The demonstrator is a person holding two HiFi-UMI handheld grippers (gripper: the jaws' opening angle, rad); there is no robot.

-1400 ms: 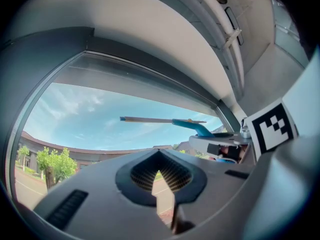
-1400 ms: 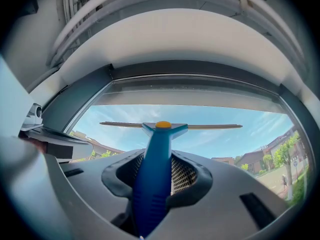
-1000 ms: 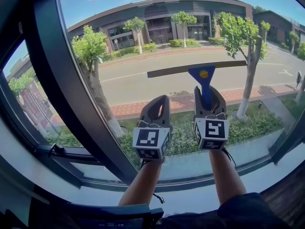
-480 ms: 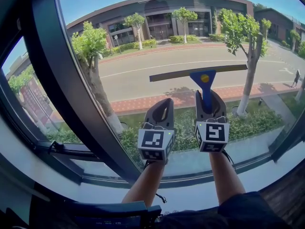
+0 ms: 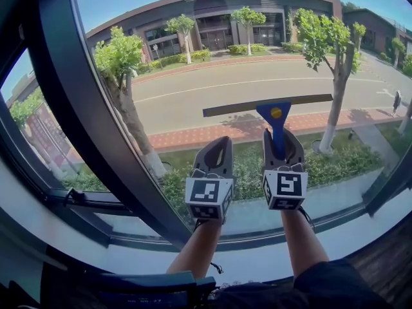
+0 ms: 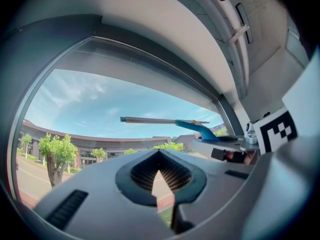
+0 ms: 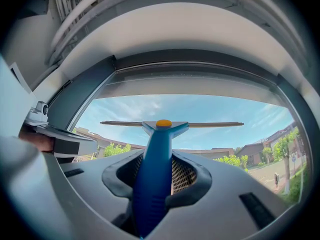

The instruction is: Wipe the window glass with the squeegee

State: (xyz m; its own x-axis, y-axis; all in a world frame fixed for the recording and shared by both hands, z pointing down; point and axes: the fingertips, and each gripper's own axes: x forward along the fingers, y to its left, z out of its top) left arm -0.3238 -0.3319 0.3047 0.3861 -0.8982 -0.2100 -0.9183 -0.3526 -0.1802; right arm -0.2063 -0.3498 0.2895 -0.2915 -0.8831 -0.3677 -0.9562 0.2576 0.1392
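A squeegee (image 5: 273, 116) with a blue handle, a yellow dot and a long dark blade lies flat against the window glass (image 5: 193, 76), blade level. My right gripper (image 5: 282, 148) is shut on its handle from below; in the right gripper view the handle (image 7: 155, 174) runs up between the jaws to the blade (image 7: 210, 124). Just to the left, my left gripper (image 5: 216, 152) is held up near the glass, shut with nothing in it. From the left gripper view the squeegee (image 6: 200, 129) shows to the right, above the jaw tips (image 6: 159, 176).
A thick dark window post (image 5: 84, 108) slants down the left of the pane. A latch handle (image 5: 76, 202) sits on the lower left frame. The sill (image 5: 257, 240) runs below the grippers. Outside are a road, trees and buildings.
The squeegee has slid a little down the glass with my right gripper. My left gripper has dropped by about the same amount beside it.
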